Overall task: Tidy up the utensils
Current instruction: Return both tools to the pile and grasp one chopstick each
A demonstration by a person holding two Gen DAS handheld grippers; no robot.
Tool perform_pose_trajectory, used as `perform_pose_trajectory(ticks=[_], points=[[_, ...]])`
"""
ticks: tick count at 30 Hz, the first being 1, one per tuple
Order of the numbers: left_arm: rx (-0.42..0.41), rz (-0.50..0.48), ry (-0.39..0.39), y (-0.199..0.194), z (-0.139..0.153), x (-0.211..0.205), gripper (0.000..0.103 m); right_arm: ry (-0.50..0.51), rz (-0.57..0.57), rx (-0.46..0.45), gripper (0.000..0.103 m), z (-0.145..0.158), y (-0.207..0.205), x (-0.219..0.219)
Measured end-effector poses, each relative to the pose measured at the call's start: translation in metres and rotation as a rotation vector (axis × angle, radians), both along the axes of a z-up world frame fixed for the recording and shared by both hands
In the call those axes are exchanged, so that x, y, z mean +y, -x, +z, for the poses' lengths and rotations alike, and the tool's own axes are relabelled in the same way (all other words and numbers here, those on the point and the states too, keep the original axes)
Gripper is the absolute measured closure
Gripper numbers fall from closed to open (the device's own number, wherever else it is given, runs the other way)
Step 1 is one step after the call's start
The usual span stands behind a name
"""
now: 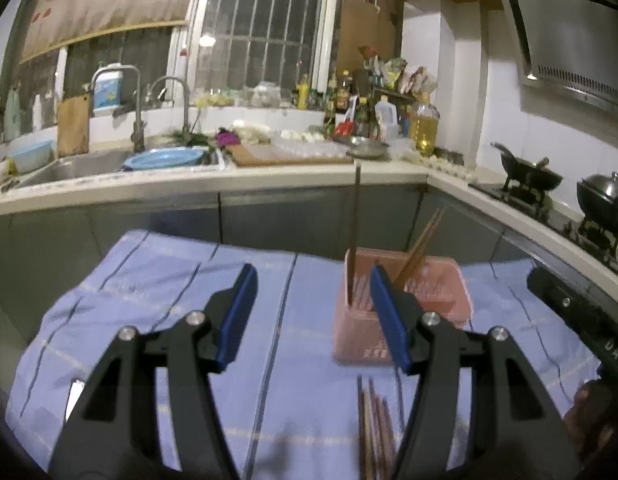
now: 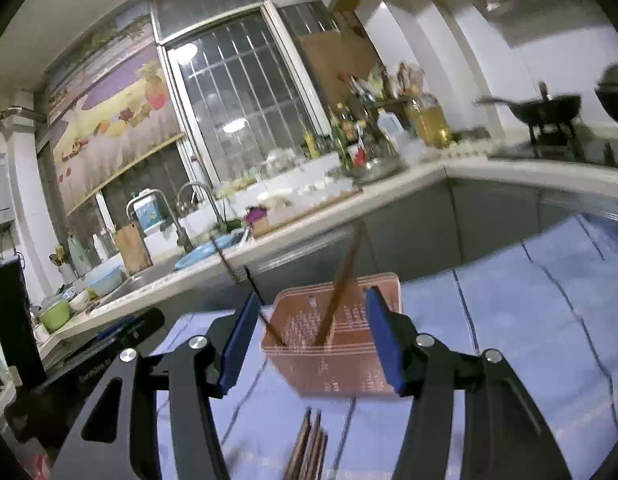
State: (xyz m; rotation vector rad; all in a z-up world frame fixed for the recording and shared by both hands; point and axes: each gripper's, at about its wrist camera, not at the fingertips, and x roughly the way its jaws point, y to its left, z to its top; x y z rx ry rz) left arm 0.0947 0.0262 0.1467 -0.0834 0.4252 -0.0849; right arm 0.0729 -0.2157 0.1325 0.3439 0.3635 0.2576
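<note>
The pink basket (image 2: 341, 340) stands just ahead between my right gripper (image 2: 311, 340) fingers, some chopsticks (image 2: 341, 280) leaning inside, so it collects them upright. More chopsticks (image 2: 309, 448) lie flat below my fingers, waiting. Both the right and the left gripper (image 1: 313, 312) are spread apart, holding nothing. A blue cloth (image 1: 169, 280) covers the table; the kitchen counter (image 1: 189, 188) is behind.

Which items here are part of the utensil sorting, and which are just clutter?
Job:
pink basket
chopsticks standing in basket
loose chopsticks on cloth
left gripper, right gripper, both open

Clutter:
blue basin
oil bottle
wok
cutting board
</note>
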Motion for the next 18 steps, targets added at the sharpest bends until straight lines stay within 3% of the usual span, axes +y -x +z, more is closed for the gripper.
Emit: perform_pose_trajectory(ticks=[5,11,14,18], points=[[0.109,-0.027,-0.007,0.017,-0.039,0.008,0.047,0.043,0.052,0.152,0.047,-0.046,0.018,0.005],[0.273,-0.052,0.043,0.021,-0.089,0.026,0.047,0.086,0.125,0.347,0.065,-0.100,0.030,0.024],[0.342,-0.080,0.099,0.021,-0.106,0.035,0.047,0.149,0.184,0.413,0.070,-0.118,0.034,0.042],[0.391,-0.113,0.098,0.023,-0.119,0.030,0.047,0.211,0.248,0.471,0.072,-0.135,0.038,0.064]])
